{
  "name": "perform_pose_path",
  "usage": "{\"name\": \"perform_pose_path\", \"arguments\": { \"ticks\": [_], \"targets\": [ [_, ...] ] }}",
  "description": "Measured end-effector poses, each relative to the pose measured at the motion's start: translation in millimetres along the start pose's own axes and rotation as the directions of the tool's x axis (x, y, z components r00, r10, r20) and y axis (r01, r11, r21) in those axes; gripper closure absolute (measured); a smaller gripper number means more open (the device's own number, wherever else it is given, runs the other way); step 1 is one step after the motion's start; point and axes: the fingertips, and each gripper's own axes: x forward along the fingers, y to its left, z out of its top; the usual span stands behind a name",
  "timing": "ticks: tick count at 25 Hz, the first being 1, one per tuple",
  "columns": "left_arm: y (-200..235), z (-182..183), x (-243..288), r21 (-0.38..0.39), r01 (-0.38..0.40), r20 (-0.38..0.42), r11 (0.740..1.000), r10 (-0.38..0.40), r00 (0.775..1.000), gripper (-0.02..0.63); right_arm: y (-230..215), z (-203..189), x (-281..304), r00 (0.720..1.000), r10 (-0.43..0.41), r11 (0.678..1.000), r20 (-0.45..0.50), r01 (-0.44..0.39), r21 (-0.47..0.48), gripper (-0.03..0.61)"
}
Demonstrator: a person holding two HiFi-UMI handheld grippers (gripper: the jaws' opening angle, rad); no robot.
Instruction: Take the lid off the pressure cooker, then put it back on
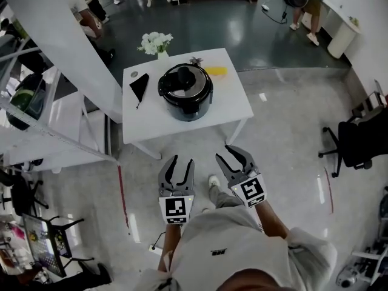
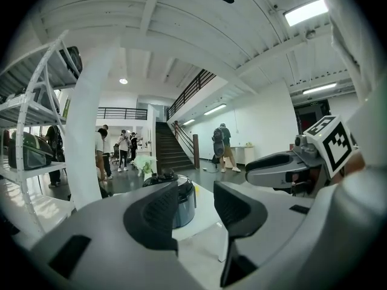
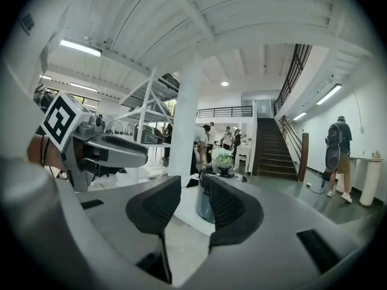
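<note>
a white pillar (image 1: pixel 60 35) leaned across the upper left of the head view, with a white rack (image 1: pixel 36 132) below it. a white table (image 1: pixel 233 105) stood on the pale floor just beyond the person (image 1: pixel 242 253), whose shoe (image 1: pixel 213 180) showed between the two grippers. a black chair (image 1: pixel 357 141) sat well off to the right.

the cooker (image 1: pixel 185 93) stood upright near the middle of the table, with its lid (image 1: pixel 183 80) on top, handle up. neither gripper touched it; both hung short of the table's near edge, pointing toward it.

the right gripper (image 1: pixel 235 155) had its jaws spread, with nothing between them. the left gripper (image 1: pixel 183 160) had its jaws only narrowly apart, also empty. in each gripper view the cooker showed through the gap between the pads, far off.

white flowers (image 1: pixel 156 42) stood at the table's far left corner. a black cloth (image 1: pixel 139 86) lay left of the cooker, and a small yellow thing (image 1: pixel 216 71) lay beyond it to the right.
</note>
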Motion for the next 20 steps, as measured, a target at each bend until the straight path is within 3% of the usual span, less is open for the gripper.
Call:
{"name": "perform_pose_path", "arguments": {
  "ticks": [20],
  "targets": [
    [38.9,16.8,139.4,-0.021,-0.143,-0.077,0.989,0.141,0.987,0.416,-110.5,5.7,116.9,0.985,0.169,0.985,-0.018,-0.169,0.024,0.436]
  ]
}}
